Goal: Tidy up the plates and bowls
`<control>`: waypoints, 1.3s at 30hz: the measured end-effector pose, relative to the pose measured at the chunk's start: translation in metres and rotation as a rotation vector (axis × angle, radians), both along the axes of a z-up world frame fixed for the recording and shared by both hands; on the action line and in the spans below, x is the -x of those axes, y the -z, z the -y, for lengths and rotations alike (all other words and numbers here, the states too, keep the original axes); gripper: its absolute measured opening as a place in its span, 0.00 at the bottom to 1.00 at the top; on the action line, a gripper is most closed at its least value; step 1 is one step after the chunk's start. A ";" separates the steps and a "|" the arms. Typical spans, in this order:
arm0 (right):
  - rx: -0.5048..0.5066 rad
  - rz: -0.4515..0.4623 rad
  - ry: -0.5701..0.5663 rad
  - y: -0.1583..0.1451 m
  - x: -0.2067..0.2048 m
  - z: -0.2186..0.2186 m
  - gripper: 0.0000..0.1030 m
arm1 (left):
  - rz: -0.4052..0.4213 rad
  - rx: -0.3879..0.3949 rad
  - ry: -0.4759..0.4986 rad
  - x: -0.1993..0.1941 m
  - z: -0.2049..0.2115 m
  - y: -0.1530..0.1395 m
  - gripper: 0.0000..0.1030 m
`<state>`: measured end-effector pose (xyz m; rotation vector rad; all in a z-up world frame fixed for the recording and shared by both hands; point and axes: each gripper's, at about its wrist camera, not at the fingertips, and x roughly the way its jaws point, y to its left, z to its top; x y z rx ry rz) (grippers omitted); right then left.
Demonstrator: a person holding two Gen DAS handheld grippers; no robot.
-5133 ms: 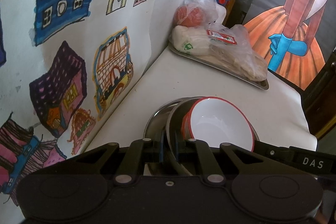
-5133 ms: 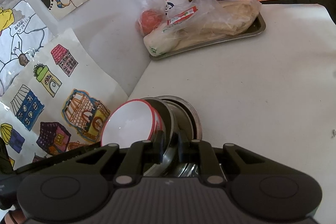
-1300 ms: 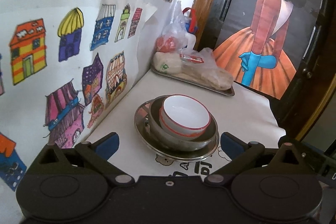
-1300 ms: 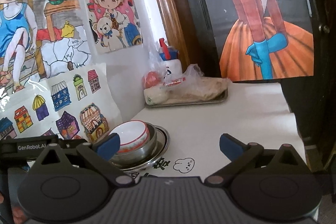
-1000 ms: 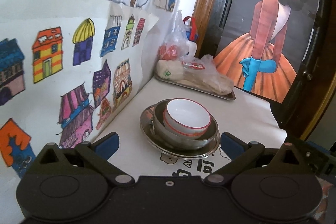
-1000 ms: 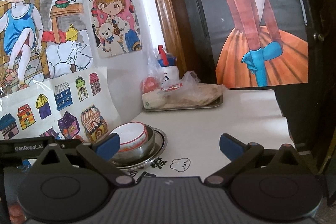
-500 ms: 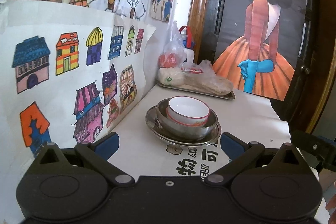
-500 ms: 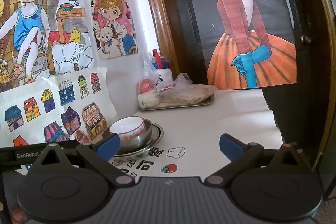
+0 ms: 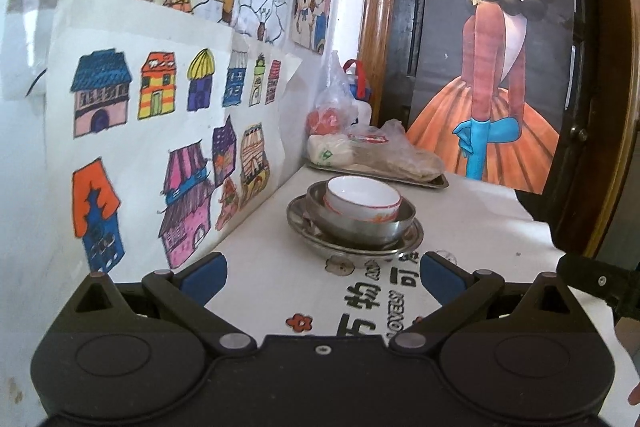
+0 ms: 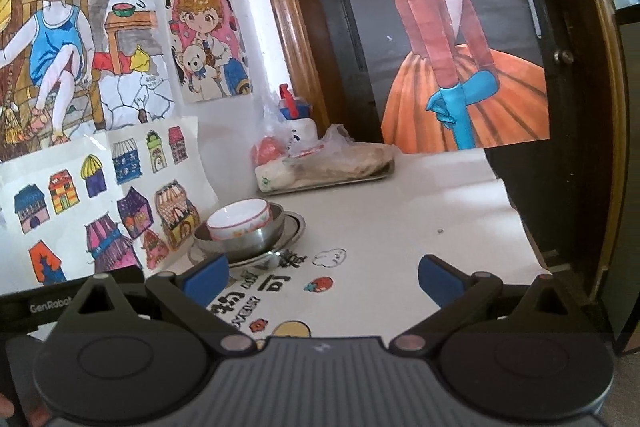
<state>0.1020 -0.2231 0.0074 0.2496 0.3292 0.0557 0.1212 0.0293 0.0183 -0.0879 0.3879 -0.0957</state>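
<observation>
A white bowl with a red rim sits inside a steel bowl, which sits on a steel plate. The stack stands on the white table by the left wall. It also shows in the right wrist view: white bowl, steel bowl, plate. My left gripper is open and empty, well short of the stack. My right gripper is open and empty, back and to the right of the stack.
A steel tray with bagged food stands at the table's far end near a bottle. Drawings of houses lean against the left wall. The table's right edge drops off by a dark door.
Both grippers have let go of the stack, opened wide and drawn back and up from it. The stack stays where it was set down by the wall.
</observation>
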 end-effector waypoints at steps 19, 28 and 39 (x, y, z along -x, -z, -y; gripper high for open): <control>0.047 0.013 0.062 0.025 0.020 -0.020 1.00 | -0.005 -0.008 -0.064 0.016 -0.006 0.022 0.99; 0.031 -0.001 0.061 0.028 0.017 -0.019 1.00 | -0.011 -0.022 -0.064 0.015 -0.002 0.026 0.99; 0.033 0.001 0.061 0.028 0.016 -0.018 1.00 | -0.014 -0.018 -0.064 0.013 -0.002 0.026 0.99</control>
